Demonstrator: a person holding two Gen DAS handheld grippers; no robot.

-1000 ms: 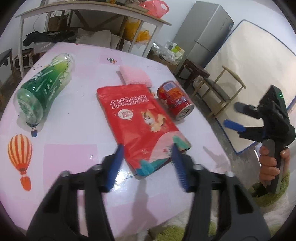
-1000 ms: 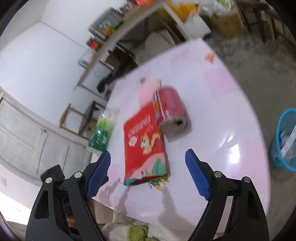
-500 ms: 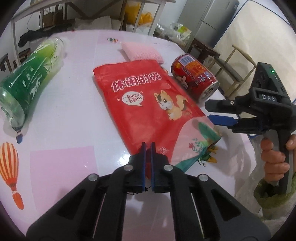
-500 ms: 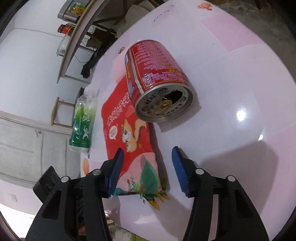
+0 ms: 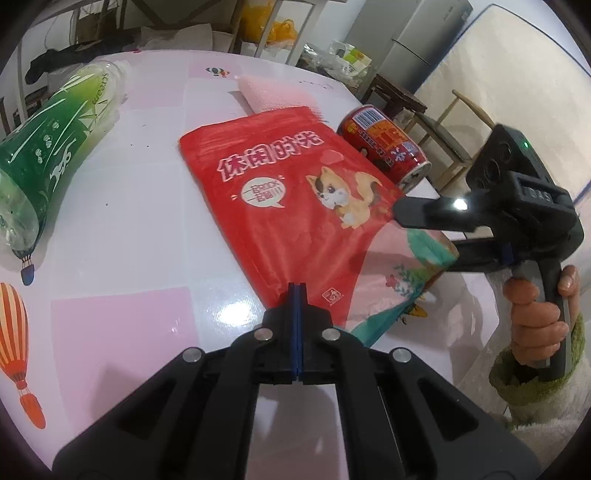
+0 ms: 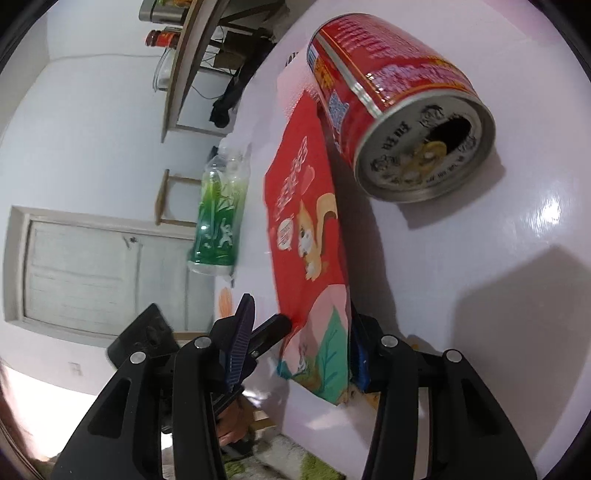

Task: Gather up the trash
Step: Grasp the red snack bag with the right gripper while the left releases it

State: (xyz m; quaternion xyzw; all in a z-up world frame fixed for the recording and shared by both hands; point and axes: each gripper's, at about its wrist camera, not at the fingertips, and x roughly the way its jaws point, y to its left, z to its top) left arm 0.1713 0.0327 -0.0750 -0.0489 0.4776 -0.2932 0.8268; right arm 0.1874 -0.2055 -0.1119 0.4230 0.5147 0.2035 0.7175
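A red snack bag (image 5: 295, 192) with a squirrel picture lies on the white and pink table (image 5: 122, 325). My left gripper (image 5: 297, 291) is shut on the bag's near edge. My right gripper (image 6: 301, 354) is open, its jaws standing either side of the bag's lifted teal corner (image 6: 321, 354); it also shows in the left wrist view (image 5: 424, 229). A red can (image 6: 399, 110) lies on its side beside the bag, open end toward the right camera. A green plastic bottle (image 5: 51, 147) lies at the table's left.
A pink sponge (image 5: 273, 94) lies beyond the bag. Chairs (image 5: 461, 122), a fridge (image 5: 417, 33) and a cluttered bench (image 5: 229, 22) stand past the table. A white door (image 6: 92, 273) is at the left in the right wrist view.
My left gripper closed on the bag's edge and lifted its corner. My right gripper came in close and now straddles the bag's lifted corner.
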